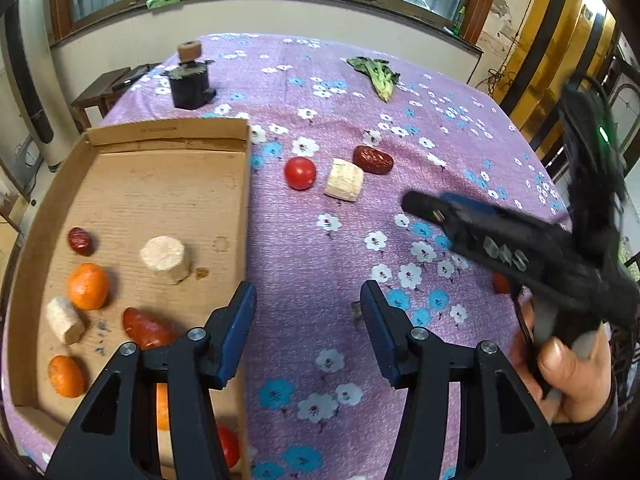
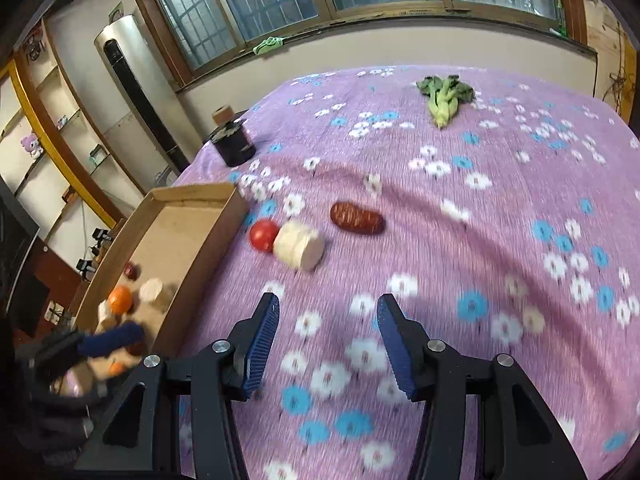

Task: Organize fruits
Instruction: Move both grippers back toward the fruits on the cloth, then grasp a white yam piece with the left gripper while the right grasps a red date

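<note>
- Left gripper [image 1: 308, 304]: black frame, ribbed blue pads, jaws apart with nothing between them. It hangs over the near right wall of the tray; one finger is over the tray, the other over the cloth.
- Right gripper [image 2: 328, 316]: same build, jaws apart and empty, over bare cloth short of the loose fruit. In the left wrist view it is motion-blurred, with a hand [image 1: 568, 368] around its grip.
- Table [image 1: 360, 240]: covered in purple woven cloth printed with white and blue flowers.
- Cardboard tray [image 1: 168, 184]: shallow, brown, corrugated, on the left side of the table. It holds two oranges [image 1: 88, 286], two pale cylinder pieces [image 1: 164, 260], a small wrinkled red date [image 1: 81, 241] and a glossy red fruit [image 1: 146, 328]. More fruit is hidden under the left gripper.
- Loose on the cloth, just right of the tray: a round smooth tomato [image 1: 300, 173]; a pale cylinder chunk [image 1: 344, 180] close beside it, which the right wrist view shows touching it; a larger oblong wrinkled date [image 1: 373, 159] a little apart.
- Dark cylindrical jar [image 1: 190, 88] with a tan cork-like knob, far left.
- Leafy green vegetable [image 1: 378, 74], far side of the table.
</note>
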The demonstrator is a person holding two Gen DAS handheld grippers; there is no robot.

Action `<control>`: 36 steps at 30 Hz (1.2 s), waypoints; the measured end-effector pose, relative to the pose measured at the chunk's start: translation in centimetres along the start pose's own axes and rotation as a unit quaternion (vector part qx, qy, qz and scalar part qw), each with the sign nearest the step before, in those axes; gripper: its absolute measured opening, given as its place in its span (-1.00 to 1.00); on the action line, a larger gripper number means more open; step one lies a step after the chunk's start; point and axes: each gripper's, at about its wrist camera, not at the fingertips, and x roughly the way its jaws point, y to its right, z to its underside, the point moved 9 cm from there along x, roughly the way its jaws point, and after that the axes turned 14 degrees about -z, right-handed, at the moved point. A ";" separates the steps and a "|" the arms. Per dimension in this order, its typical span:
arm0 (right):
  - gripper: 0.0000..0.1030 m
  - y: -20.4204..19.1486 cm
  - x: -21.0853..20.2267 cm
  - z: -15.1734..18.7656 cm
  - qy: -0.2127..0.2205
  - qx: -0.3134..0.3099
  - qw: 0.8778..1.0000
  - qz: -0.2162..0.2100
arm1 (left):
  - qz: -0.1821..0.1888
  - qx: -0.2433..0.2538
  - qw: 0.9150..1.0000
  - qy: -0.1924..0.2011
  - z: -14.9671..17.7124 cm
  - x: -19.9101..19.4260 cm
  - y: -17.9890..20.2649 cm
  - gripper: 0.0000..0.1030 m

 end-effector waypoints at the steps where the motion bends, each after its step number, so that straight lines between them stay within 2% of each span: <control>1: 0.03 0.3 0.4 -0.5 0.002 -0.002 1.000 0.006 | 0.002 0.001 1.000 -0.001 -0.1 0.2 0.3 0.02; 6: 0.02 1.9 3.4 -3.0 -0.009 -0.001 1.000 0.027 | 0.012 0.008 1.000 -0.010 -0.9 1.6 1.9 0.02; 14: 0.00 4.4 6.8 -4.7 -0.021 0.018 0.999 0.036 | 0.007 0.000 1.000 -0.026 -3.2 5.5 3.1 0.02; 17: -0.07 5.0 7.0 -5.0 -0.022 0.022 0.999 0.027 | 0.011 -0.007 0.999 -0.035 -3.9 6.7 3.8 0.02; 20: -0.33 4.8 7.1 -4.9 -0.029 0.013 0.999 0.020 | 0.012 -0.008 0.999 -0.029 -4.9 7.3 4.6 0.02; 21: -0.34 4.8 7.1 -4.8 -0.032 0.009 0.999 0.021 | 0.011 -0.007 1.000 -0.028 -5.2 7.5 4.9 0.02; 24: -0.34 4.8 6.6 -4.5 -0.035 0.006 0.999 0.028 | 0.001 0.000 1.000 -0.021 -5.9 8.1 5.4 0.02; 28: -0.34 5.2 4.5 -4.3 -0.017 0.005 0.999 0.043 | -0.009 0.010 1.000 -0.015 -6.9 9.3 6.1 -0.01; 31: -0.34 5.3 2.5 -3.9 0.000 0.016 0.999 0.038 | -0.036 0.032 0.999 0.000 -7.8 10.0 6.9 -0.19; 32: -0.35 5.2 1.9 -3.8 0.005 0.019 0.999 0.035 | -0.050 0.037 0.998 0.006 -8.1 10.1 6.9 -0.34; 33: -0.35 5.0 1.4 -3.7 0.008 0.021 0.999 0.032 | -0.055 0.041 0.998 0.011 -8.2 10.1 7.0 -0.41; 36: -0.35 4.6 -0.1 -3.1 0.019 0.025 0.999 0.026 | -0.048 0.049 0.998 0.016 -7.8 9.5 7.1 -0.41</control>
